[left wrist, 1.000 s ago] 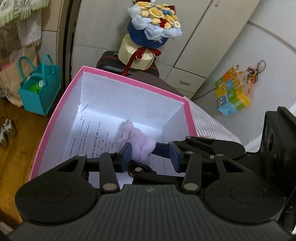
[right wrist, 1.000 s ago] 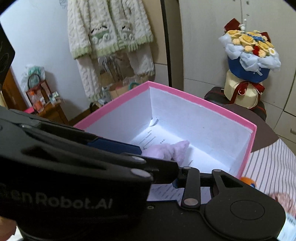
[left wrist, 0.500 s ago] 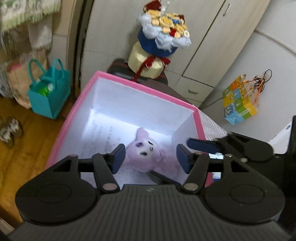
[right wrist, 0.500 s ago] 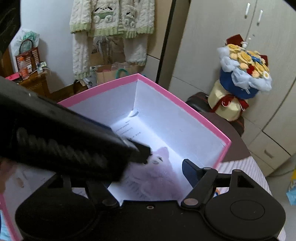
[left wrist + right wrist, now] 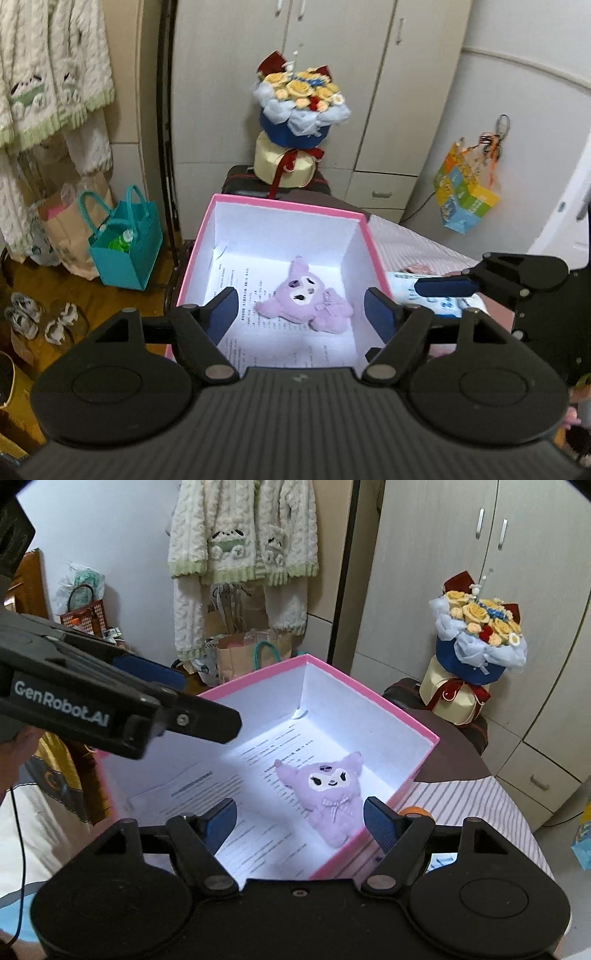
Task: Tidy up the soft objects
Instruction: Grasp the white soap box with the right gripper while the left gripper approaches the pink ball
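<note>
Fingers of your left gripper (image 5: 299,308) have just spread wide, nothing between them; your right gripper (image 5: 299,821) also stands wide and empty. Purple plush toy (image 5: 328,788) lies face up on printed paper (image 5: 221,794) inside pink box (image 5: 375,251).

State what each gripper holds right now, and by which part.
Nothing. The left gripper and right gripper have just been opening, with nothing pressed between their jaws; the purple plush toy lies free in the pink box.
</note>
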The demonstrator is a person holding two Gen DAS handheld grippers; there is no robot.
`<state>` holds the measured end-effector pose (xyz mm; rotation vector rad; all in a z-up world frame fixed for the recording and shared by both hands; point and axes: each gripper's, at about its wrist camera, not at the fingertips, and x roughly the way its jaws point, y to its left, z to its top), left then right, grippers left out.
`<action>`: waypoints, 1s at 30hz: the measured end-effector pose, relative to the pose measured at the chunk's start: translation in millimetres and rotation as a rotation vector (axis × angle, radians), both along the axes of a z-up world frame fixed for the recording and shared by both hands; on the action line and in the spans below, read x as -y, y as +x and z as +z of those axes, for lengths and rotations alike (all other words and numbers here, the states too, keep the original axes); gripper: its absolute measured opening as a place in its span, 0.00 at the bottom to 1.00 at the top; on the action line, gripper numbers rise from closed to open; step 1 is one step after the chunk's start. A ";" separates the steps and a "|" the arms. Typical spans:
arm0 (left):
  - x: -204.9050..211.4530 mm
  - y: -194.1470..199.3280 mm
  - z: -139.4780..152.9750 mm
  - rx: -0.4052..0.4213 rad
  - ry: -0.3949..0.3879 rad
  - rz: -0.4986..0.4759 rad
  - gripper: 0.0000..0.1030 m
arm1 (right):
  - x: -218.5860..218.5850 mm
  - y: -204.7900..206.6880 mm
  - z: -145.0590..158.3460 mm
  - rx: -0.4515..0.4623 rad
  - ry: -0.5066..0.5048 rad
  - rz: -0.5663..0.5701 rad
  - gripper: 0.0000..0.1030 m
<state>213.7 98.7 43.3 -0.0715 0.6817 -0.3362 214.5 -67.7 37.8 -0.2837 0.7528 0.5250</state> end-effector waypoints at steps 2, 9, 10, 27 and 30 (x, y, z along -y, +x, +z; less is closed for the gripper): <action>2.5 -13.5 6.4 0.018 0.006 -0.017 0.73 | 3.3 -11.2 6.7 0.017 -0.002 0.001 0.77; 17.2 -63.1 21.9 0.086 0.039 -0.118 0.73 | 23.1 -57.9 29.7 0.073 -0.005 0.000 0.77; 20.7 -70.6 22.8 0.095 0.048 -0.133 0.73 | 28.8 -66.2 33.0 0.076 0.001 0.002 0.77; 108.8 -140.3 -13.2 0.107 0.121 -0.300 0.70 | 124.8 -161.6 10.9 0.013 0.051 -0.070 0.79; 127.2 -138.5 -26.2 0.100 0.143 -0.302 0.68 | 136.0 -164.2 -6.6 -0.006 0.060 -0.080 0.79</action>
